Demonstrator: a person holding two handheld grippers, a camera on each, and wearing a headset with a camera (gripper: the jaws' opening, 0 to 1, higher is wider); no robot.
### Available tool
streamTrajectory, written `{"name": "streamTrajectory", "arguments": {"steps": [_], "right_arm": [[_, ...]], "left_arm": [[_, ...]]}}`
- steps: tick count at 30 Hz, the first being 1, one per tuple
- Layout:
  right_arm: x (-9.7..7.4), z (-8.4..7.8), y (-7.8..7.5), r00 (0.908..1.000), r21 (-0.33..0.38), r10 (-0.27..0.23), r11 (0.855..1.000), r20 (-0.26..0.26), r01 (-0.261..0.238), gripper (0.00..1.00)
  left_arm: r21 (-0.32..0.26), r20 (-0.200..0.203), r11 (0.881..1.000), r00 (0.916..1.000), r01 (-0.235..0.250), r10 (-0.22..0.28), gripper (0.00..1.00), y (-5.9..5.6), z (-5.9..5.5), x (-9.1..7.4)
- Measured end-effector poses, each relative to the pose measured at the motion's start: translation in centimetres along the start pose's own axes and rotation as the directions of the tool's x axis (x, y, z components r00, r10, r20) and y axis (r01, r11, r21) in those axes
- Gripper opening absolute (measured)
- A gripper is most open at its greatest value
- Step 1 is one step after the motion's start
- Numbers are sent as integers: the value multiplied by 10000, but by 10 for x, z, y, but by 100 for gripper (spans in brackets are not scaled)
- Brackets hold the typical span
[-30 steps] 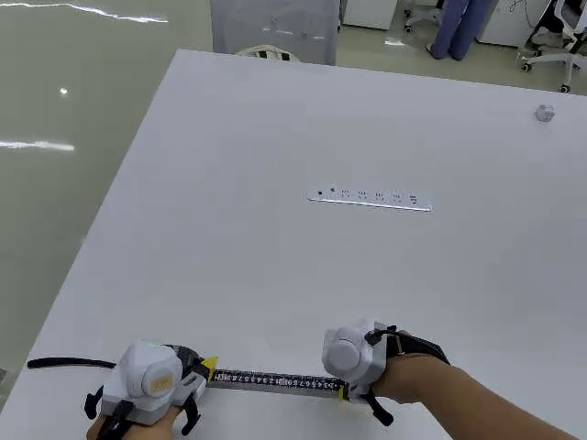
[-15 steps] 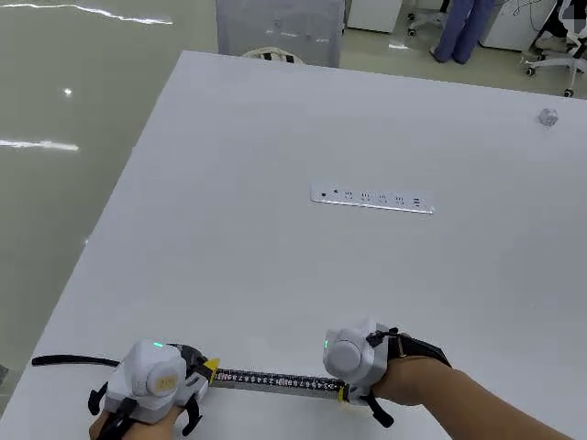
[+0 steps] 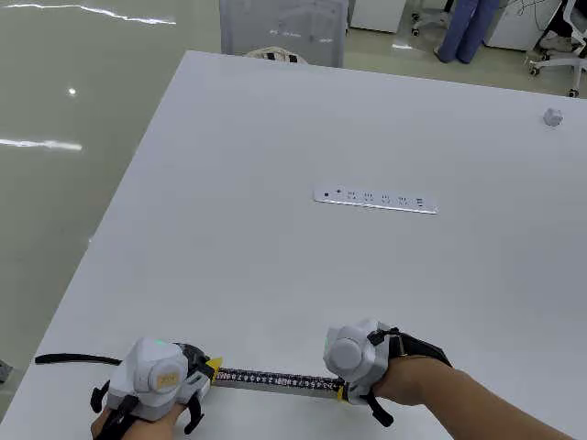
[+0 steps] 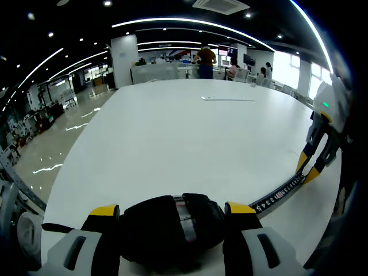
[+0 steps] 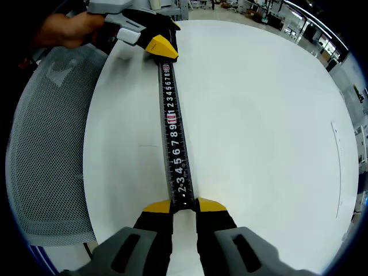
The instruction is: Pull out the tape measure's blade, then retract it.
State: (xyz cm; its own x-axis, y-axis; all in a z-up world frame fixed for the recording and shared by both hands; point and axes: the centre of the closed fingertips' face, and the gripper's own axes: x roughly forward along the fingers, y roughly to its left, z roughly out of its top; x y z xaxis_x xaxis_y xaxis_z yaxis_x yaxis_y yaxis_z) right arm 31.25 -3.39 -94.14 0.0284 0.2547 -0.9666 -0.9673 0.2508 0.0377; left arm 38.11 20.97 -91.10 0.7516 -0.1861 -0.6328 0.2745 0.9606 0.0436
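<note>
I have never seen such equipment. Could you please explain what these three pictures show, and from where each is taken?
A person holds a two-jaw gripper in each hand; there is no robot. The head view looks down from a headset at a white table with a socket strip. Each round picture comes from a camera on one gripper. The left gripper clamps the black tape measure case; the right gripper pinches the blade, pulled out between them.

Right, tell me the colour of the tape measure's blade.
The blade is black with white numerals and one red-marked figure, clearest in the right gripper view.
</note>
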Motion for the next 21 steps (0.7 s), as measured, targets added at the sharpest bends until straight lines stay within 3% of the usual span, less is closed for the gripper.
{"name": "streamTrajectory", "arguments": {"steps": [21], "right_arm": [[1, 7, 1, 10000, -187, -10, 9998, -3, 10, 14]], "left_arm": [[-4, -74, 10000, 10000, 42, -42, 69, 0, -2, 1]]}}
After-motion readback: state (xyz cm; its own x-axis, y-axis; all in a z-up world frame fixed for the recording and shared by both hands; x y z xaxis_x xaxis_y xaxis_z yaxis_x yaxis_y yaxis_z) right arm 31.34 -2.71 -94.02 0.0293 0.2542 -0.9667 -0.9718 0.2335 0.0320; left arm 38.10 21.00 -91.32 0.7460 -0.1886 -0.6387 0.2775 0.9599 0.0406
